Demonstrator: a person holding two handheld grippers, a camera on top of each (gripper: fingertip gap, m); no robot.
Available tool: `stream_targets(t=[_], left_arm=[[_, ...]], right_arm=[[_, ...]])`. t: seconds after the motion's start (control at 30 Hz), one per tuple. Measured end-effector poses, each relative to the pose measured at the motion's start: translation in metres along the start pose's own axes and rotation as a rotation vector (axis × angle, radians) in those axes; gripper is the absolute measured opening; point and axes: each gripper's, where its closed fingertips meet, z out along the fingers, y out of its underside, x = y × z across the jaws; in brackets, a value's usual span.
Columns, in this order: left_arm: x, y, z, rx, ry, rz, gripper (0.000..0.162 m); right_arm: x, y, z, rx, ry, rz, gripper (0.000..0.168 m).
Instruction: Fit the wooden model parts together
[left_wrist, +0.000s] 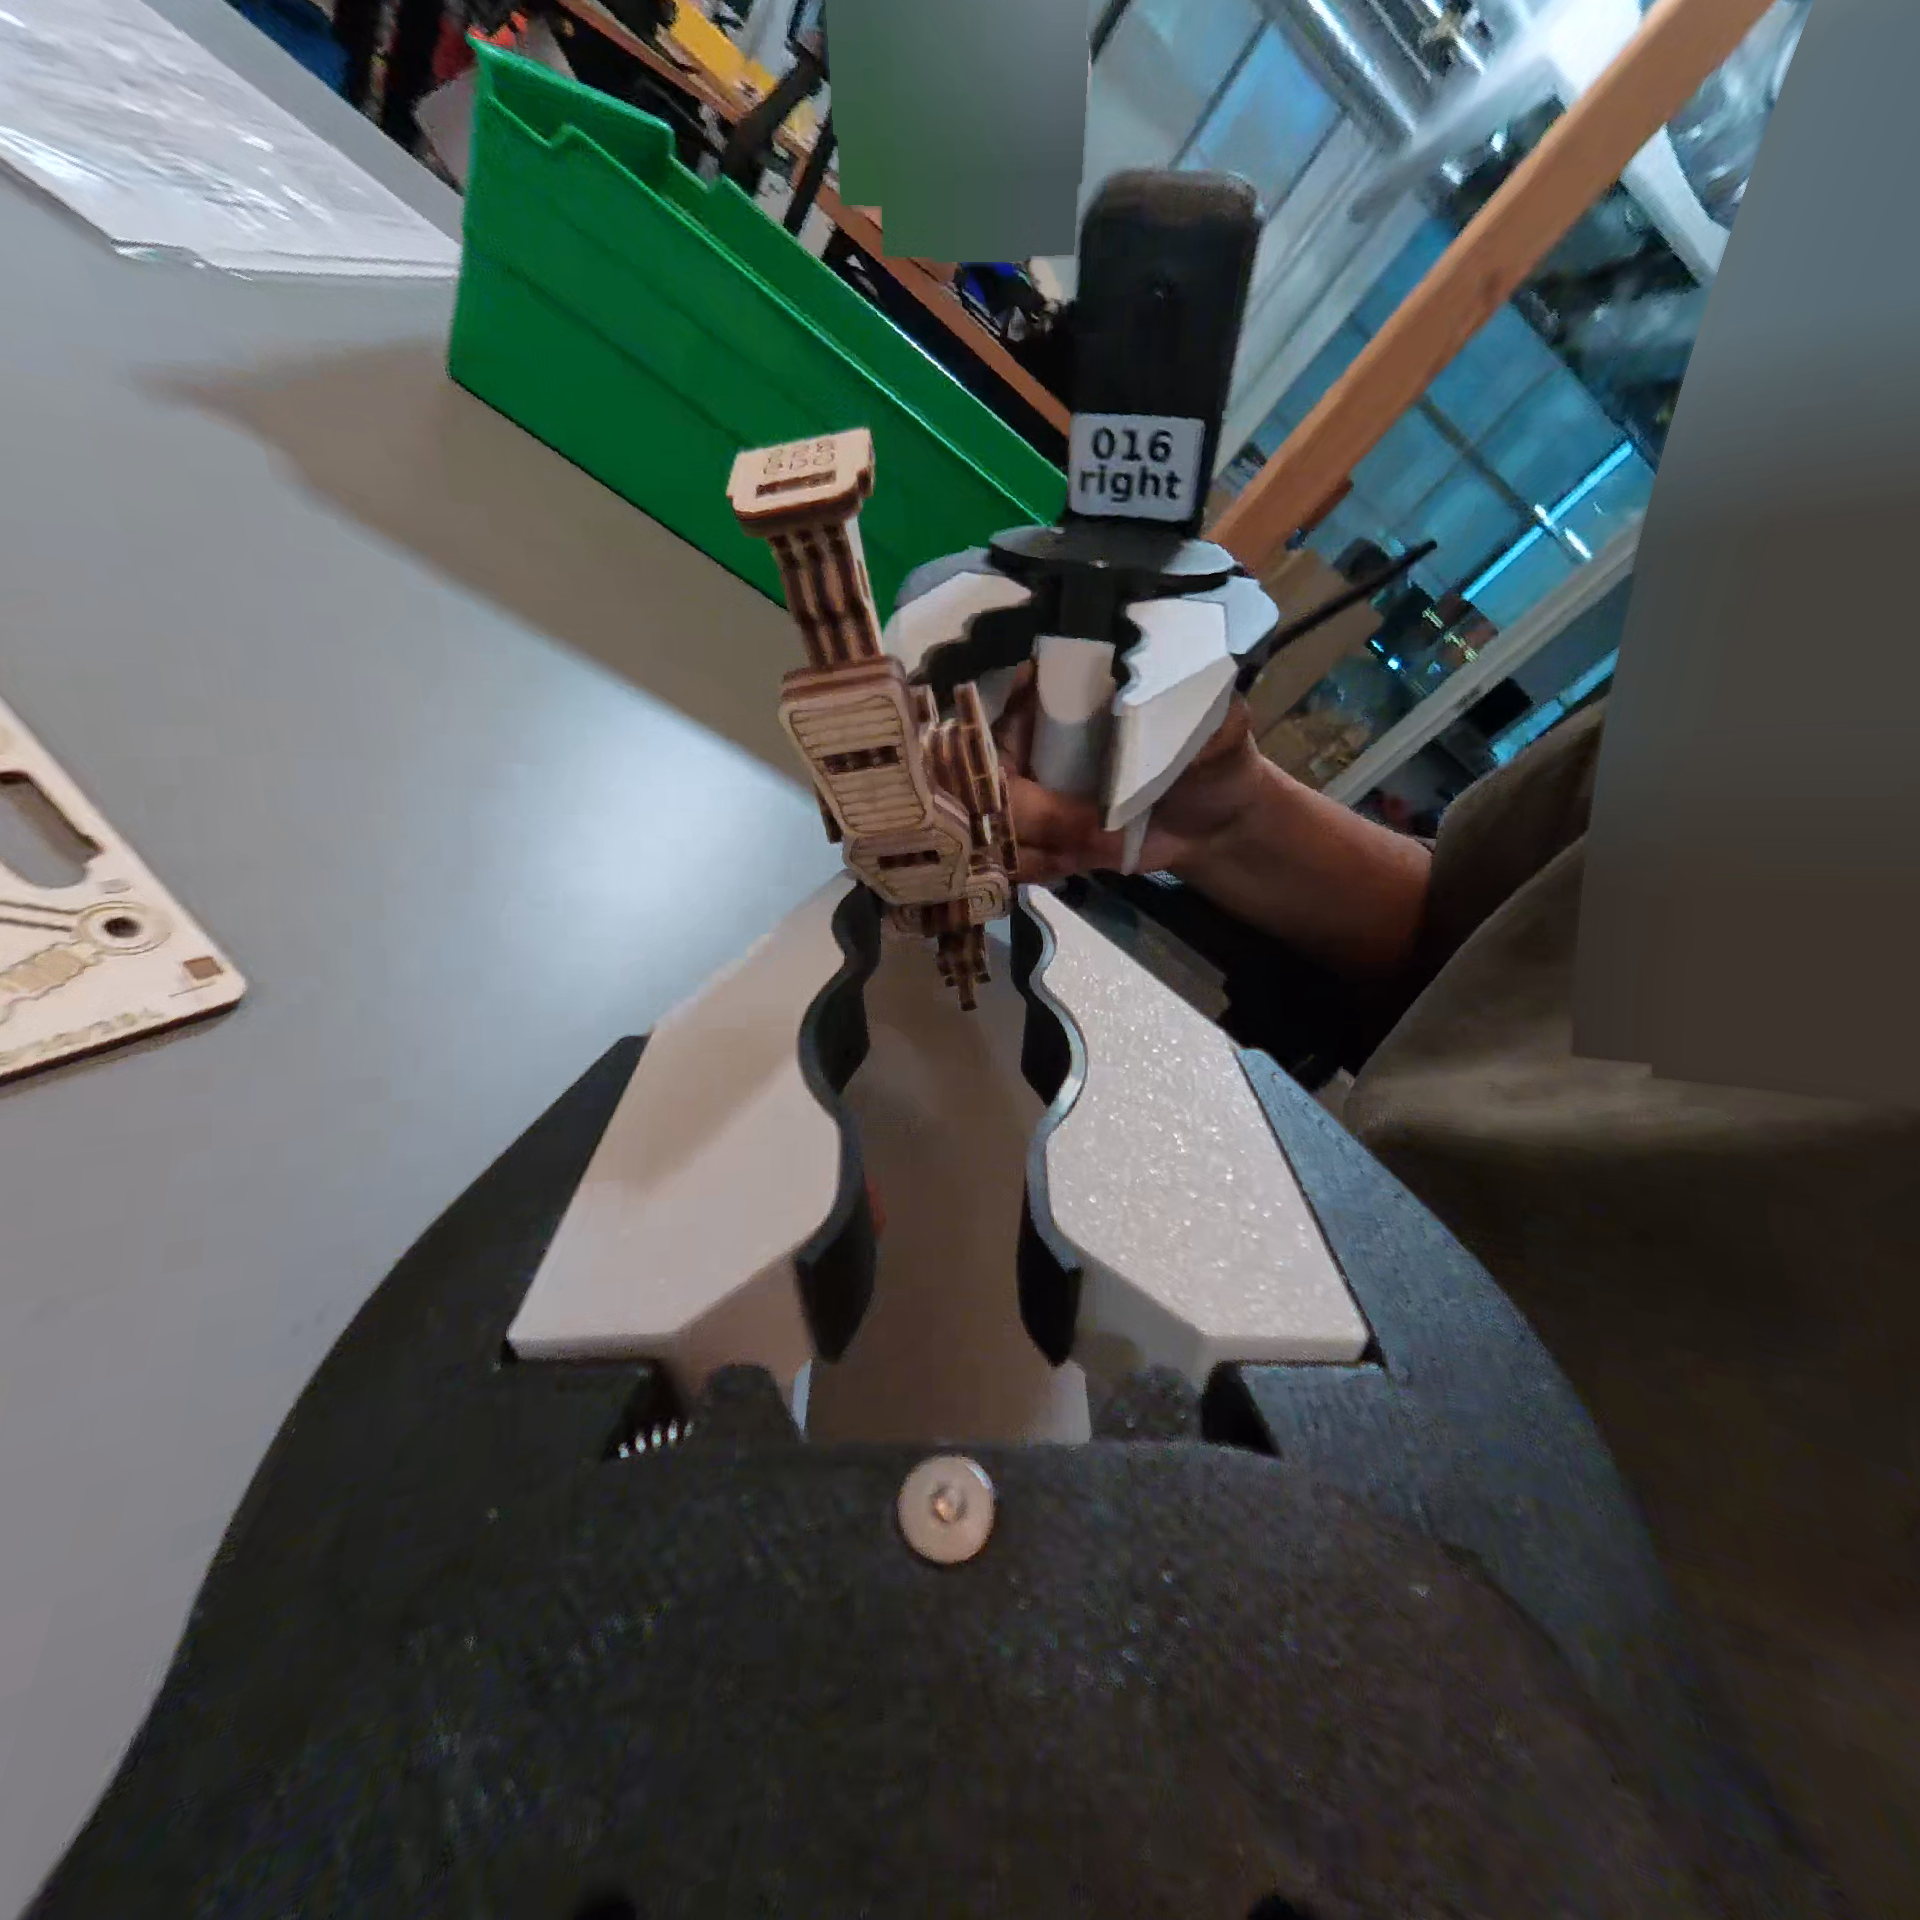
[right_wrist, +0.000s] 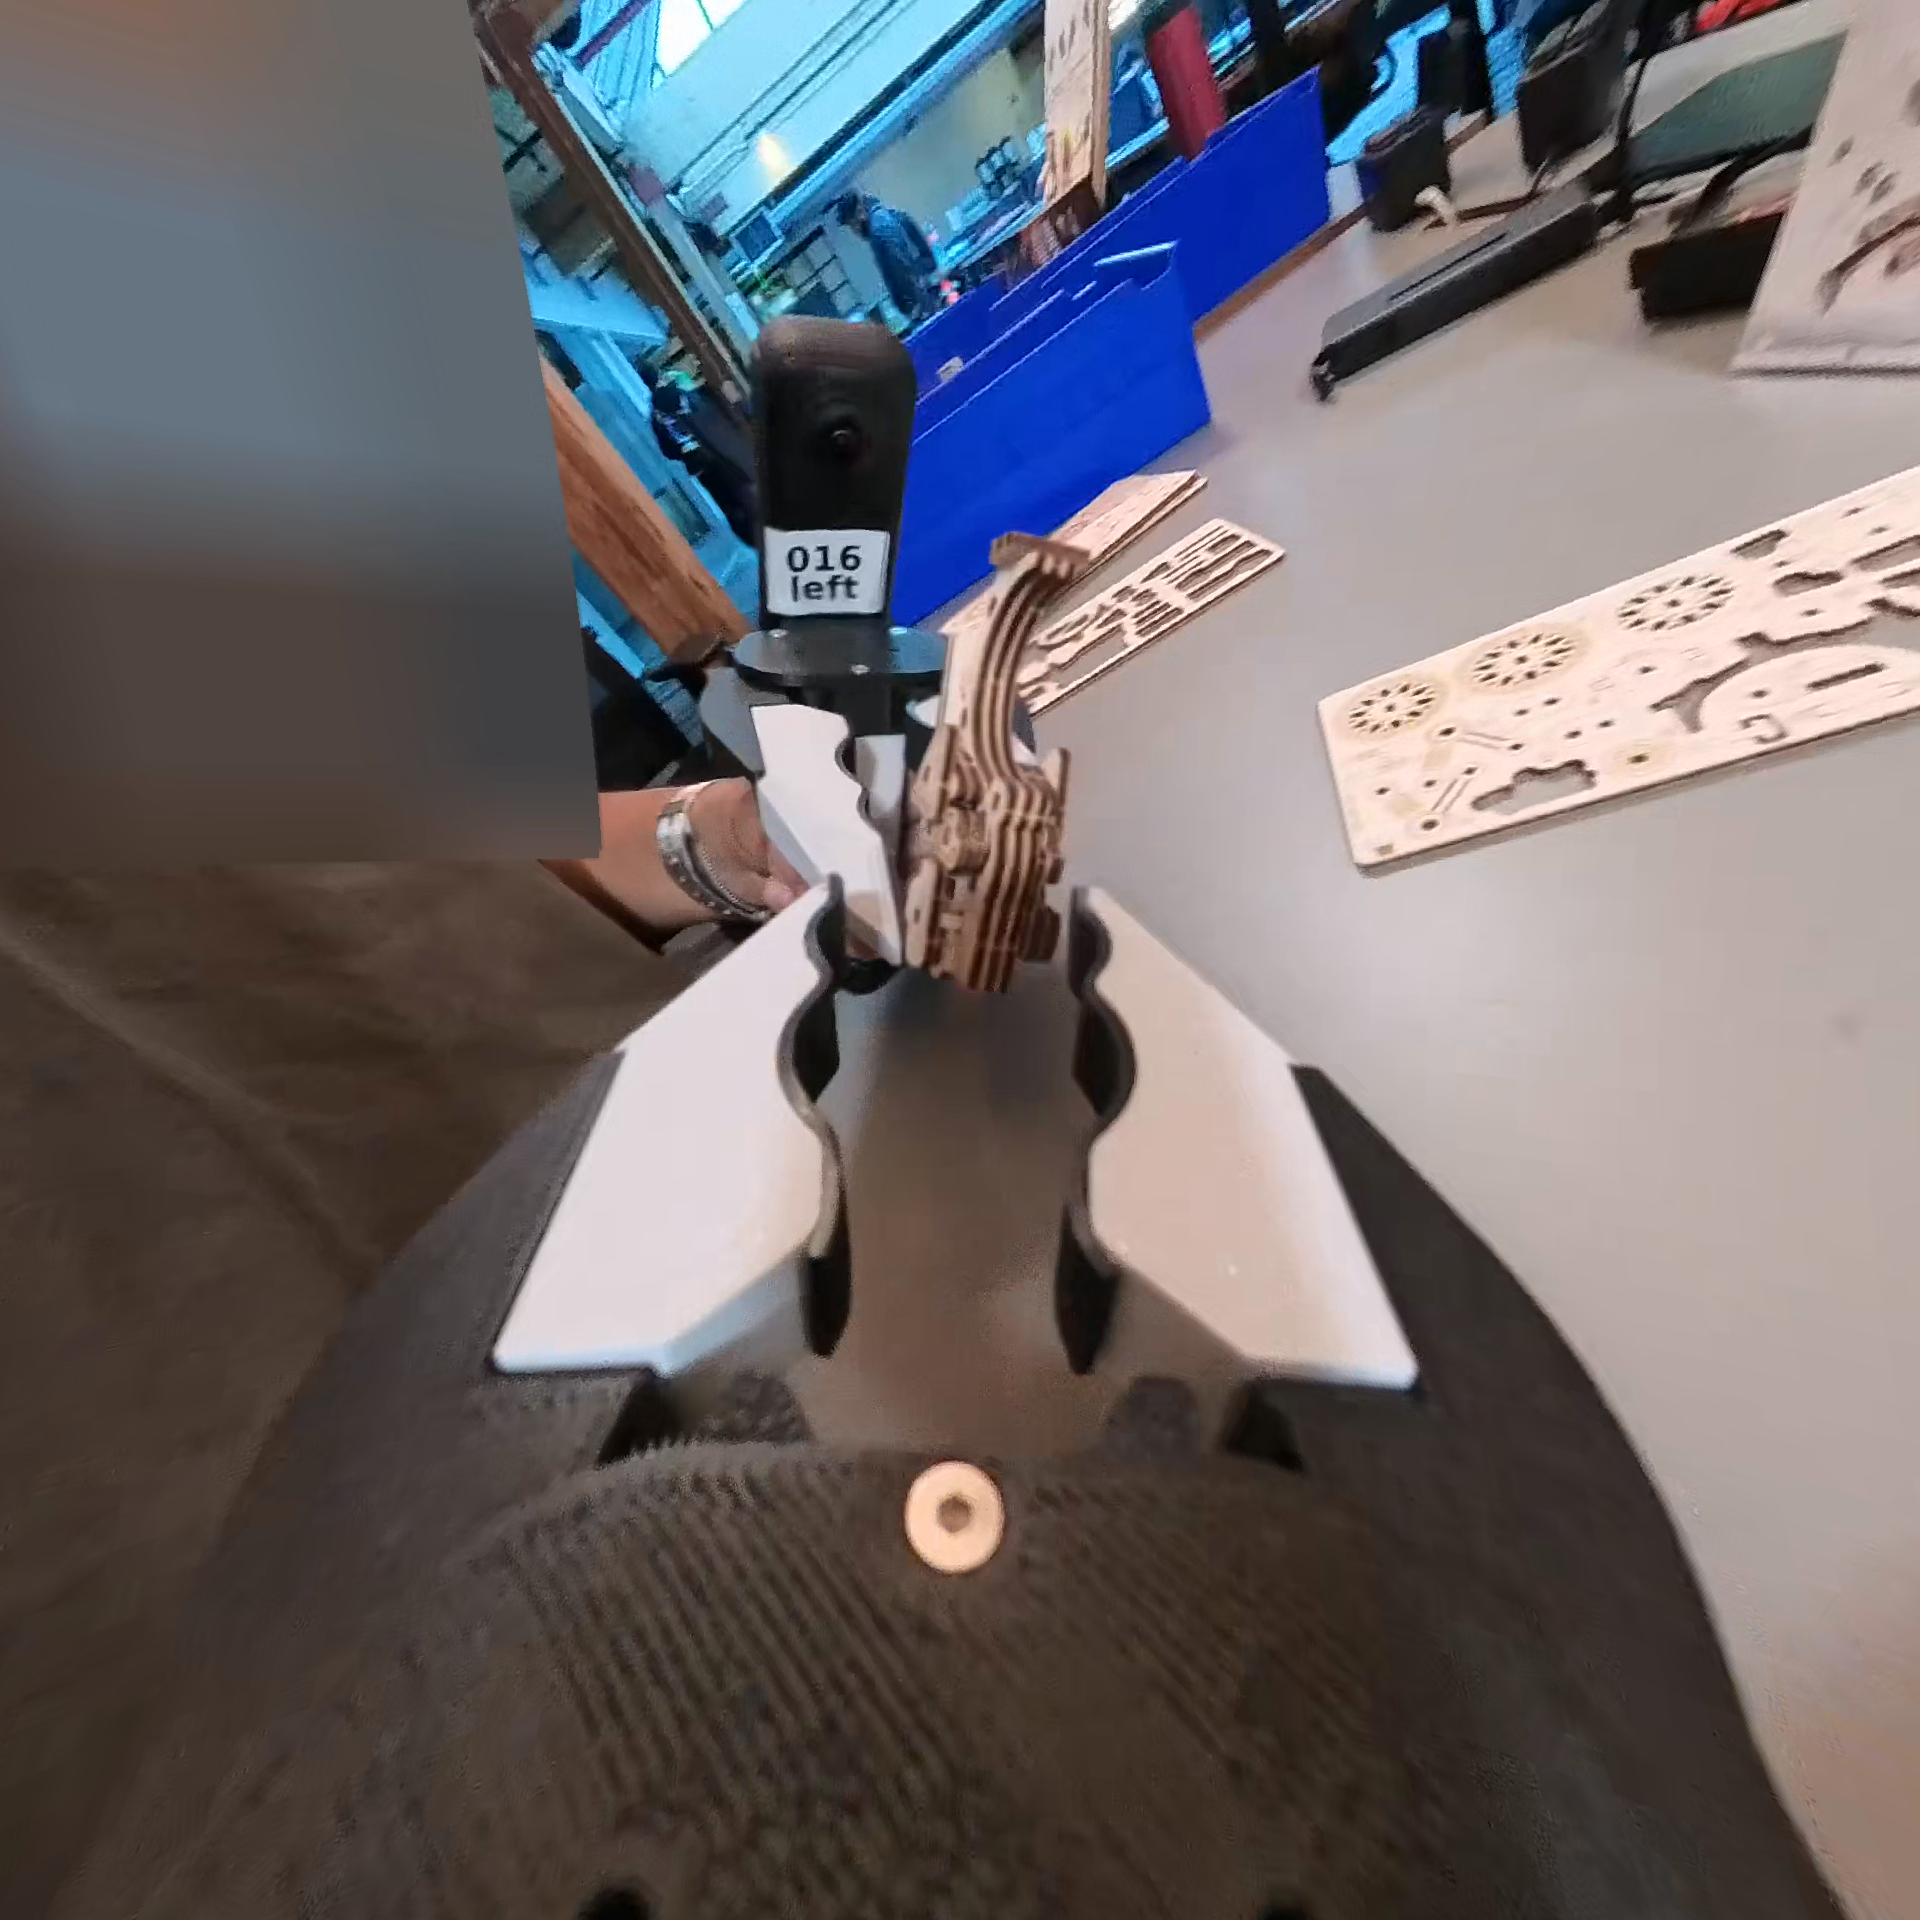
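Note:
A layered wooden model (left_wrist: 894, 748) with a long neck and a flat head is held upright above the grey table (left_wrist: 416, 727). My left gripper (left_wrist: 940, 920) is shut on the model's lower end. In the right wrist view the model (right_wrist: 987, 831) stands between the tips of my right gripper (right_wrist: 956, 914). Its jaws are partly apart on either side of the model, with small gaps. The left gripper (right_wrist: 894, 925) pinches the model from the opposite side. The right gripper (left_wrist: 1081, 790) faces the left one, just behind and right of the model.
A green bin (left_wrist: 665, 312) stands behind the model, a blue bin (right_wrist: 1049, 405) at the table's far side. Punched wooden part sheets (right_wrist: 1610, 696) (right_wrist: 1153, 603) (left_wrist: 83, 935) lie flat on the table. Printed sheets (left_wrist: 187, 156) (right_wrist: 1839, 208) and black equipment (right_wrist: 1455, 270) lie farther off. My two grippers' fingertips are within a few centimetres of each other.

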Motion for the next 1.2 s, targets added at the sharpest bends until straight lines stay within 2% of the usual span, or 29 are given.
stream_targets(t=[0.17,0.4,0.63,0.93,1.2], left_arm=[[0.008,0.001,0.002,-0.003,0.046,-0.013,0.023],[0.006,0.008,0.005,-0.054,0.005,0.062,0.023],[0.006,0.008,0.006,-0.044,0.014,0.028,0.023],[0.003,-0.002,0.007,0.061,0.038,-0.156,0.023],[0.003,-0.004,0.008,0.089,0.052,-0.23,0.024]], right_arm=[[-0.003,0.001,-0.002,0.006,-0.063,0.084,0.022],[0.0,0.007,-0.002,-0.008,-0.082,0.165,0.02],[0.001,0.007,-0.003,-0.028,-0.075,0.177,0.019],[0.004,0.001,-0.001,0.015,-0.033,0.189,0.018],[0.006,-0.003,0.0,0.045,0.005,0.174,0.018]])
